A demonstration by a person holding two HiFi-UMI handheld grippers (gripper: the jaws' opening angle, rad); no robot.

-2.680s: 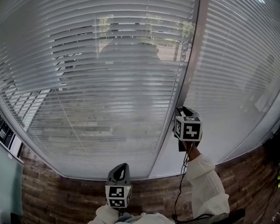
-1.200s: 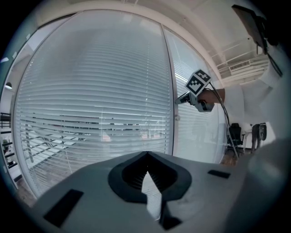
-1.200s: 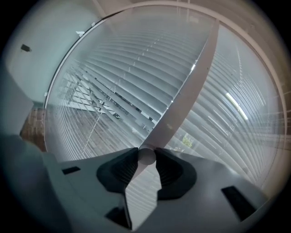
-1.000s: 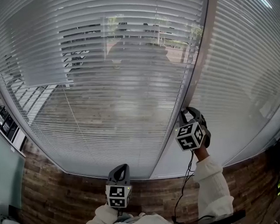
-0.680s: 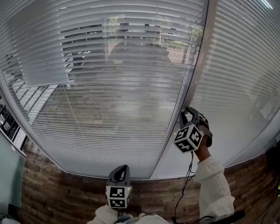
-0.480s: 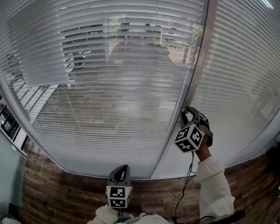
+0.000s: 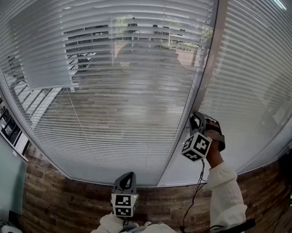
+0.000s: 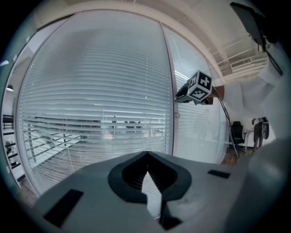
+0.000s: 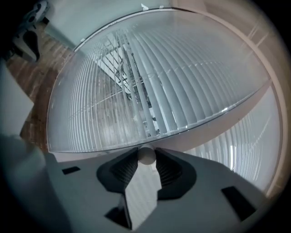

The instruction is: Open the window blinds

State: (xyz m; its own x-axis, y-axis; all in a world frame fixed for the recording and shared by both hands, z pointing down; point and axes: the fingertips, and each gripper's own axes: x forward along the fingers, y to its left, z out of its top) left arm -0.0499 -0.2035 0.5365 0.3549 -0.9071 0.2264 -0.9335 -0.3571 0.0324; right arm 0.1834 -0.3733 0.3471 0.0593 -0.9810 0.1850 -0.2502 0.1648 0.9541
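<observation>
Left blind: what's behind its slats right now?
Through the left blind, an outdoor terrace, a building and trees show dimly. Its slats cover the rest; the right blind hides everything behind it.

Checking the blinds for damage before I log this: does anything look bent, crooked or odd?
Nothing stands out. The left blind has even, parallel slats, none bent or sagging; the right blind hangs flat. The right gripper grips a small white knob at the frame between them.
</observation>
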